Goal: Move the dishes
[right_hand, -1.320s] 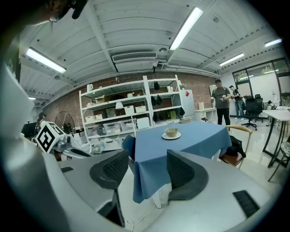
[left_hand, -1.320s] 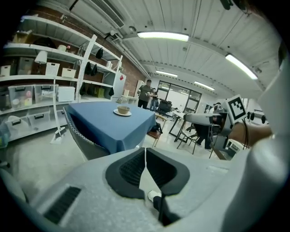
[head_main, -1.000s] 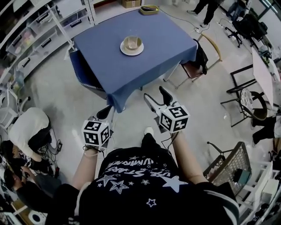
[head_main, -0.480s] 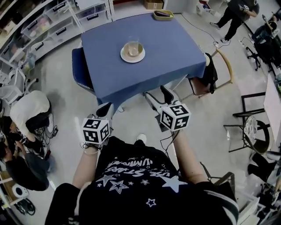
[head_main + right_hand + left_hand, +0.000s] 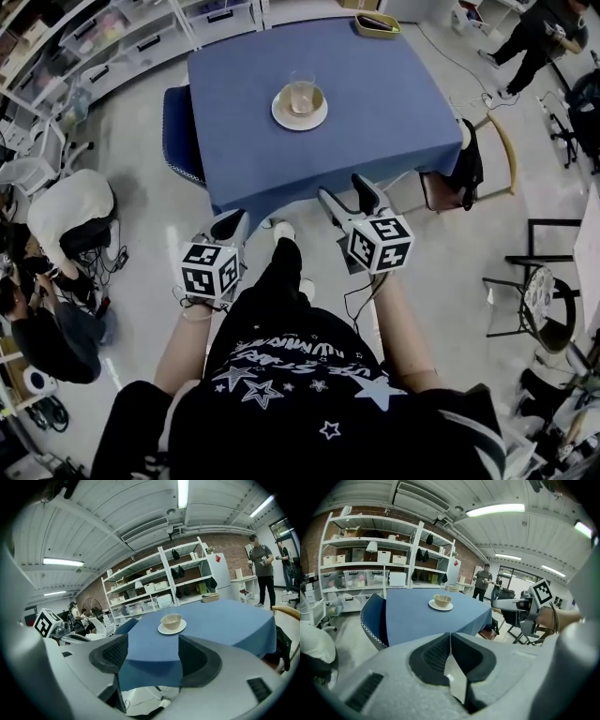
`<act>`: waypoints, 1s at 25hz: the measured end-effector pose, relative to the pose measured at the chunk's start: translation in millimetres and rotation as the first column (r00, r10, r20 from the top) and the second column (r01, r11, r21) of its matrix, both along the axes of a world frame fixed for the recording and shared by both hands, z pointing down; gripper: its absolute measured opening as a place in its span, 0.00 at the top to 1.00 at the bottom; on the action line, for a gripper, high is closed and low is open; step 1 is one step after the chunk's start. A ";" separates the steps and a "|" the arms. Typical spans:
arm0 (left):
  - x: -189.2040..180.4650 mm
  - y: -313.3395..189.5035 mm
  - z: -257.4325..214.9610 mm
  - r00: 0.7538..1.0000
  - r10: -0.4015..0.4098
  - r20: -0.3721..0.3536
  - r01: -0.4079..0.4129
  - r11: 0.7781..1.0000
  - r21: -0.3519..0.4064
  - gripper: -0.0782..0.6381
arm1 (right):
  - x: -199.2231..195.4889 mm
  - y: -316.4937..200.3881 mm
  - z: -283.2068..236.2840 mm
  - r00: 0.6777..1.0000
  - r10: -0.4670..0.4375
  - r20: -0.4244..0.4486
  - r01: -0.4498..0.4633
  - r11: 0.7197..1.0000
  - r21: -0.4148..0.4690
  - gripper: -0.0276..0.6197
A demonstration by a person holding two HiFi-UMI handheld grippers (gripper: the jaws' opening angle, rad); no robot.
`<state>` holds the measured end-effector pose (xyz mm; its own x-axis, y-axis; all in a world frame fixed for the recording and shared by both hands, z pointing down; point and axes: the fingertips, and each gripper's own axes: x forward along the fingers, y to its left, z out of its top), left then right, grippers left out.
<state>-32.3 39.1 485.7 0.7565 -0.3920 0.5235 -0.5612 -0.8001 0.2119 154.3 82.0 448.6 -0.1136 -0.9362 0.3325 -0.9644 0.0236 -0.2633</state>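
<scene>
A beige bowl [image 5: 301, 95] sits on a white plate [image 5: 300, 119] in the middle of the blue-clothed table [image 5: 394, 103]. Both grippers hang short of the table's near edge, well away from the dishes. My left gripper [image 5: 230, 225] is shut with nothing in it; in the left gripper view its pads [image 5: 450, 641] meet, and the bowl [image 5: 442, 600] shows far beyond. My right gripper [image 5: 345, 197] is open and empty; in the right gripper view the bowl [image 5: 171, 620] and plate [image 5: 172, 629] appear between its spread jaws, far off.
A blue chair [image 5: 176, 131] stands at the table's left side, and a wooden chair with a dark jacket [image 5: 464, 164] at its right. A yellow tray [image 5: 377, 23] lies at the far edge. Shelving lines the back, and people stand or sit around the room.
The person has stepped toward the table, so it lies closer below both grippers. The jaws have kept the same states.
</scene>
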 end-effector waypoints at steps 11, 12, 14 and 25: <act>69.3 -112.9 0.1 0.998 0.029 -0.050 -0.028 1.000 0.006 0.86 | 58.6 -98.1 0.2 0.997 0.001 -0.082 -0.005 0.999 -0.048 0.46; 73.2 -125.1 -0.2 0.998 0.027 -0.050 -0.026 1.000 0.008 0.86 | 62.0 -112.0 -0.2 0.996 -0.008 -0.089 0.003 0.999 -0.049 0.46; 78.7 -148.7 -0.5 0.998 0.014 -0.055 -0.013 1.000 0.007 0.86 | 67.0 -139.9 0.0 0.994 -0.027 -0.108 0.021 0.998 -0.052 0.46; 77.7 -230.2 20.3 0.996 -0.056 -0.064 0.054 0.998 -0.045 0.85 | 61.4 -250.3 24.1 0.971 -0.153 -0.184 0.128 0.982 -0.140 0.46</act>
